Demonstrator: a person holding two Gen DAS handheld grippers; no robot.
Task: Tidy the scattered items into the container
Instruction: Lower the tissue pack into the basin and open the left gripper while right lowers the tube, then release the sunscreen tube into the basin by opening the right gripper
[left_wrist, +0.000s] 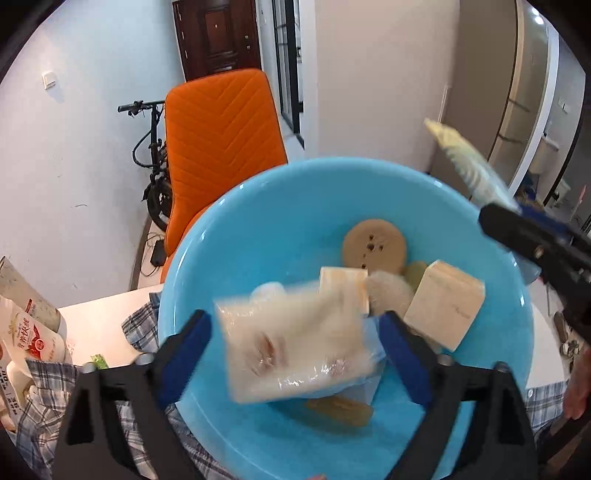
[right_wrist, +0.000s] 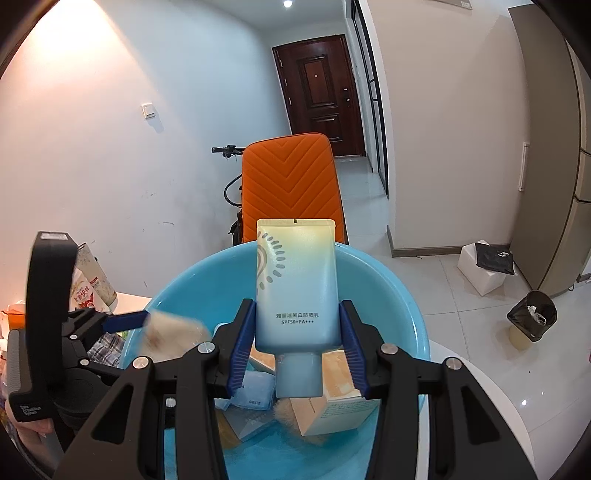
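The right gripper (right_wrist: 298, 332) clamps a pale blue-and-cream sunscreen tube (right_wrist: 295, 284), long axis upright, cap down, directly over the round light-blue plastic basin (right_wrist: 391, 280). The left gripper (left_wrist: 295, 350), jaws wide, has a blurred clear-wrapped beige packet (left_wrist: 291, 350) between them (apparently dropping), also over the basin.

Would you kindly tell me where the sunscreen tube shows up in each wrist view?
Left wrist: sunscreen tube at upper right, blurred, held by the right gripper.
Right wrist: centre, upright between the fingers, cap down.
Shared landmark: the blue basin beneath it.
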